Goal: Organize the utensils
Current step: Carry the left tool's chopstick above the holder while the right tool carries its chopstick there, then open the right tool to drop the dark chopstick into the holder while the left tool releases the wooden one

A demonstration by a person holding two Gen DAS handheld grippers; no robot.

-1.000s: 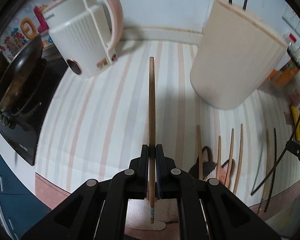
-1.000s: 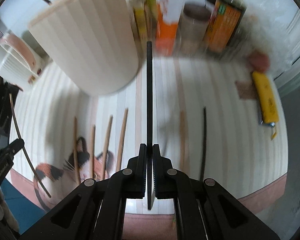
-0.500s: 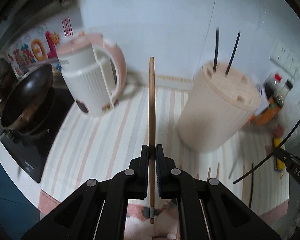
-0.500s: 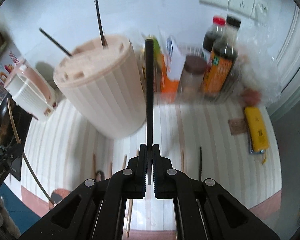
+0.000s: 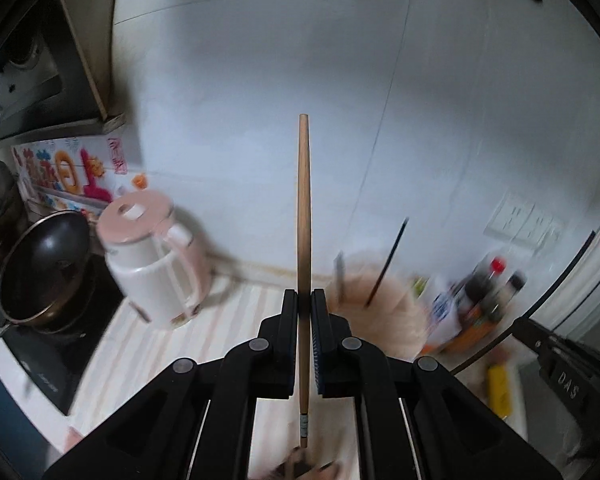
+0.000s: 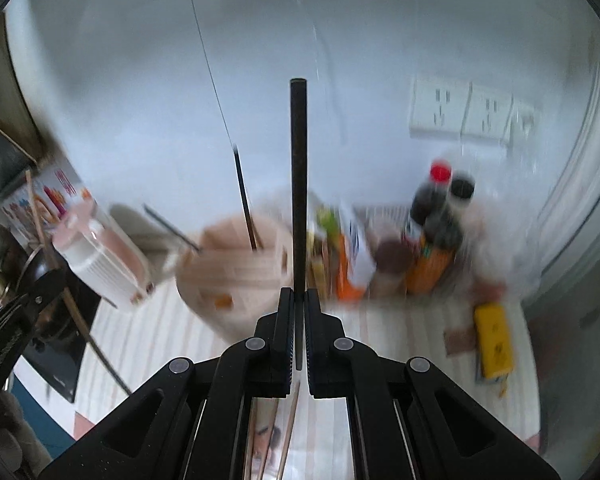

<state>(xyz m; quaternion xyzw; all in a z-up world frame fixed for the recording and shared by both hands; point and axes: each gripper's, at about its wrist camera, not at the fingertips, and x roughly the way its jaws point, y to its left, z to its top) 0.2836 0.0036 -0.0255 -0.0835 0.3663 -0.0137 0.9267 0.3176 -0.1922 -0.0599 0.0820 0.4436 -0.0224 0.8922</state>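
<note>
Left wrist view: the left gripper (image 5: 305, 300) is clamping a wooden chopstick (image 5: 304, 216) between its jaws, the stick pointing straight ahead past the tips and its tail end running back between the fingers. Ahead and right of the jaws the beige holder (image 5: 380, 304) is showing blurred, two dark chopsticks (image 5: 386, 264) standing in it. Left of the jaws, a pink kettle (image 5: 152, 264); further left a dark wok (image 5: 40, 264). At the far right the other gripper's body is reading "DAS" (image 5: 568, 390). The wall poster's writing is too blurred to read. Against a second ago, the counter is sitting far lower in view and the wall is filling most of it.

Right wrist view: the right gripper (image 6: 296, 300) is pinching a black chopstick (image 6: 298, 184), jaws tight on it. The holder (image 6: 236, 272) is lying just left of the jaws, bottles (image 6: 436, 236) to the right, labels unreadable. The loose wooden chopsticks (image 6: 286, 432) are now showing only under the fingers.
</note>
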